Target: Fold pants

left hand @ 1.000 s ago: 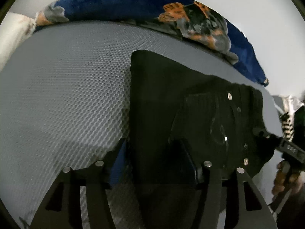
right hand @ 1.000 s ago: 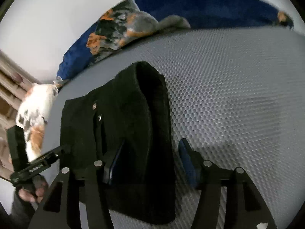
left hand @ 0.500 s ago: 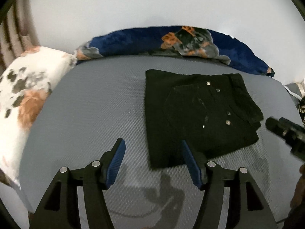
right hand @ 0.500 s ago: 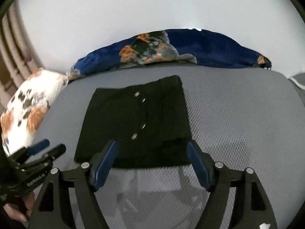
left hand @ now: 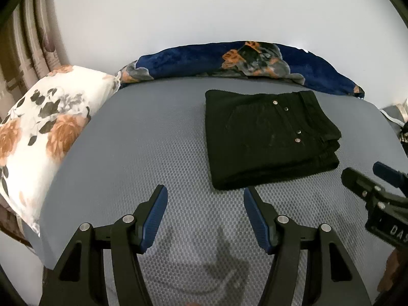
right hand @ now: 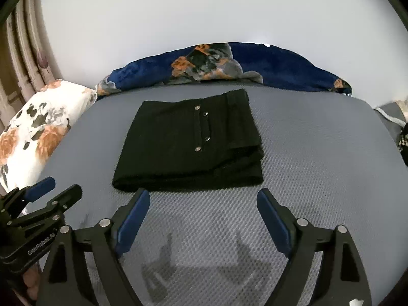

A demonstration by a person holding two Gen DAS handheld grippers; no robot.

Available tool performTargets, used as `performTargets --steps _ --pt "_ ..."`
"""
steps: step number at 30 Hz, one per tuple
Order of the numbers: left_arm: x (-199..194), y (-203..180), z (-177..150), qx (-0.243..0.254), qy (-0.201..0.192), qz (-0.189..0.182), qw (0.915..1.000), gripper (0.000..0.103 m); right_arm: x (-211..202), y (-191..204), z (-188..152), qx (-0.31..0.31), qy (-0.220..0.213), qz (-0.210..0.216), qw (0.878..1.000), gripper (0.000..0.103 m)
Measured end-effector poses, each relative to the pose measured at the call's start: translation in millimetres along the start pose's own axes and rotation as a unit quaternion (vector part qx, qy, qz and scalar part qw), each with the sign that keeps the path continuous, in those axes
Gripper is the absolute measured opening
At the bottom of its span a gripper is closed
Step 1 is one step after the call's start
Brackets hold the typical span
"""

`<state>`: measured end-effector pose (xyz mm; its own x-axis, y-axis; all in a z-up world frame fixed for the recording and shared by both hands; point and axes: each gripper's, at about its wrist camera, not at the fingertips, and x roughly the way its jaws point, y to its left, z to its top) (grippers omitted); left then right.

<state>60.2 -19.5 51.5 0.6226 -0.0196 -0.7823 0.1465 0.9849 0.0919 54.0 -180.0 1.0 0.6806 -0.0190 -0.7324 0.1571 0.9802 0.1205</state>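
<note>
The black pants (left hand: 267, 137) lie folded into a thick rectangle on the grey mesh mattress (left hand: 153, 153), silver rivets facing up. In the right wrist view the same pants (right hand: 191, 148) sit just beyond the fingertips. My left gripper (left hand: 205, 199) is open and holds nothing, hovering near the front left corner of the bundle without touching it. My right gripper (right hand: 202, 201) is open with its jaws still opening, nothing between them, close in front of the bundle's near edge. Each gripper shows at the edge of the other's view.
A blue floral blanket (left hand: 244, 61) is bunched along the far side against the white wall. A white floral pillow (left hand: 46, 127) lies at the left with curtains (right hand: 23, 58) behind it. Grey mattress (right hand: 318, 153) stretches to the right of the pants.
Both grippers pulled back and up from the pants, which had lain between their jaws. The jaws of both came off the fabric and the right ones widened. The folded bundle stays put.
</note>
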Motion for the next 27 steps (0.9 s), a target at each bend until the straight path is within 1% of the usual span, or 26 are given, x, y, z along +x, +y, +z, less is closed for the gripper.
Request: performTargets --steps 6,17,27 --pt "-1.4 -2.4 -4.0 0.003 0.001 -0.001 1.0000 0.063 0.5 5.0 -8.7 -0.002 0.008 0.001 1.000 0.084" --pt "-2.8 -2.1 -6.3 0.003 -0.003 0.004 1.0000 0.063 2.4 4.4 -13.1 0.004 0.021 0.003 1.000 0.084" --pt "-1.6 0.6 -6.6 0.000 -0.001 -0.008 1.0000 0.063 4.1 6.4 -15.2 0.007 0.027 0.002 1.000 0.084"
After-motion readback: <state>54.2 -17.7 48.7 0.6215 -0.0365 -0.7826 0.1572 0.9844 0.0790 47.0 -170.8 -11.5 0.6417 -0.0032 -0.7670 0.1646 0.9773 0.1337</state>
